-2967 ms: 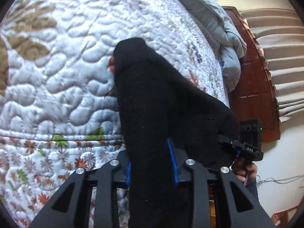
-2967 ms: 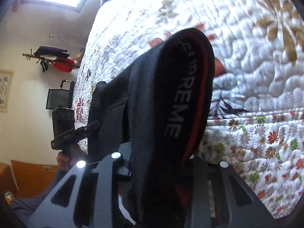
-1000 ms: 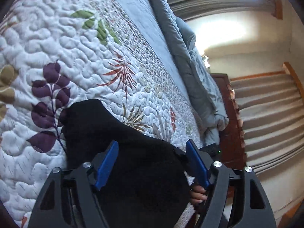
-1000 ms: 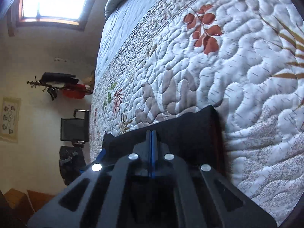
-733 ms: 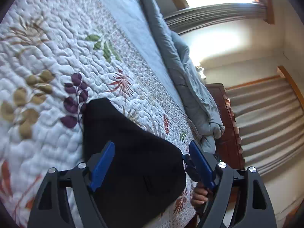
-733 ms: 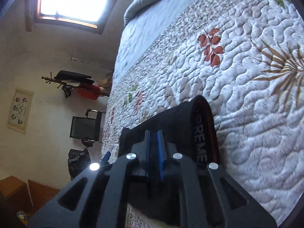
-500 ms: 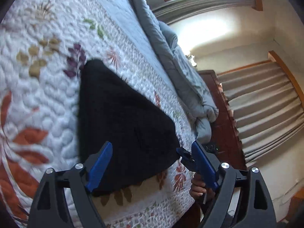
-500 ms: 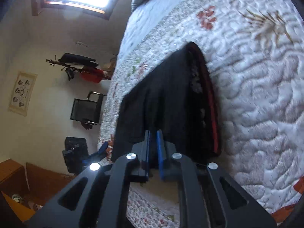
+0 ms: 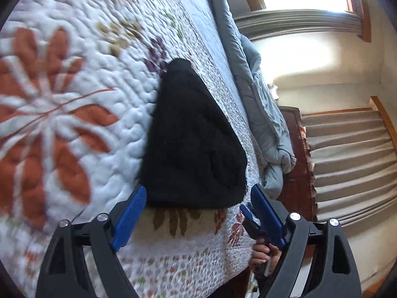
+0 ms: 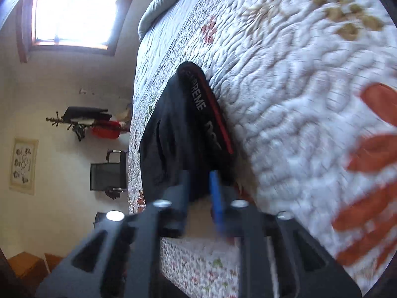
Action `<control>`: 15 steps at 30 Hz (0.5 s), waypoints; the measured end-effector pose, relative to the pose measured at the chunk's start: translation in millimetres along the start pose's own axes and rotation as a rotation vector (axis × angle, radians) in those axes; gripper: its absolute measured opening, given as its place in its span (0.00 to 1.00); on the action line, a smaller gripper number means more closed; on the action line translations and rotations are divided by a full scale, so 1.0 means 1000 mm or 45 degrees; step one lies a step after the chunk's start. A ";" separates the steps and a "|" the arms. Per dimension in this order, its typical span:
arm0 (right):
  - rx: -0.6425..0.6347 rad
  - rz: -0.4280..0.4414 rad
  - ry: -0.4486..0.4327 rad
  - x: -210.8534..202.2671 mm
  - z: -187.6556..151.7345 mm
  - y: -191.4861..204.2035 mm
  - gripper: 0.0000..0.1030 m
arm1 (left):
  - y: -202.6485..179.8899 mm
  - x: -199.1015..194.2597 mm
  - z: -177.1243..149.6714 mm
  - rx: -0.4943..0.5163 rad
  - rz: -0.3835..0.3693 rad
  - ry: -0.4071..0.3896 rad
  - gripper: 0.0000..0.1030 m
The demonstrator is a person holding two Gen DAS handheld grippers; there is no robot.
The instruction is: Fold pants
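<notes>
Both grippers pulled back from black pants (image 9: 191, 144). Pants lie folded on flowery quilt (image 9: 74, 79). Left gripper (image 9: 198, 213) wide open, holds nothing. Right gripper (image 10: 201, 188) slightly open, holds nothing, just beside pants' edge.

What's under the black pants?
The folded black pants lie flat on the flowery quilt, near the bed's edge. The quilt shows all around them. The patch directly beneath is covered, so anything there is hidden.
</notes>
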State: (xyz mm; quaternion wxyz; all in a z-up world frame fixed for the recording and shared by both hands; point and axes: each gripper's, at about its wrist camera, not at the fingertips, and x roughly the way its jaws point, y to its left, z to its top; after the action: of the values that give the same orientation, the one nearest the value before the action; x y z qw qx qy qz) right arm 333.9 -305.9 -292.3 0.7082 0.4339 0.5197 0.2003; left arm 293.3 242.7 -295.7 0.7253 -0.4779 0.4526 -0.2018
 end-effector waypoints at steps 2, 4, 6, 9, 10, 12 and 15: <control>-0.015 0.032 -0.054 -0.029 -0.020 0.009 0.45 | -0.008 -0.031 -0.023 0.052 0.043 -0.034 0.89; -0.033 0.068 -0.101 -0.058 -0.044 0.020 0.56 | -0.015 -0.055 -0.044 0.066 0.070 -0.060 0.90; -0.057 0.065 -0.135 -0.083 -0.071 0.030 0.70 | -0.022 -0.076 -0.066 0.084 0.093 -0.080 0.91; -0.083 0.053 -0.176 -0.116 -0.110 0.038 0.80 | -0.041 -0.109 -0.106 0.140 0.150 -0.131 0.94; -0.096 0.041 -0.188 -0.125 -0.123 0.040 0.81 | -0.048 -0.117 -0.118 0.162 0.184 -0.140 0.94; -0.150 -0.008 -0.221 -0.142 -0.151 0.053 0.85 | -0.064 -0.132 -0.142 0.220 0.250 -0.158 0.96; -0.248 -0.100 -0.263 -0.163 -0.187 0.073 0.89 | -0.099 -0.153 -0.180 0.360 0.434 -0.219 0.96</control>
State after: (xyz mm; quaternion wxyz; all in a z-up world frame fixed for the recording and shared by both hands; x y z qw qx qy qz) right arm 114.1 -309.8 -155.9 0.8040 0.3608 0.4386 0.1761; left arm 76.2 215.5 -161.8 0.8445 -0.3036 0.4305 -0.0965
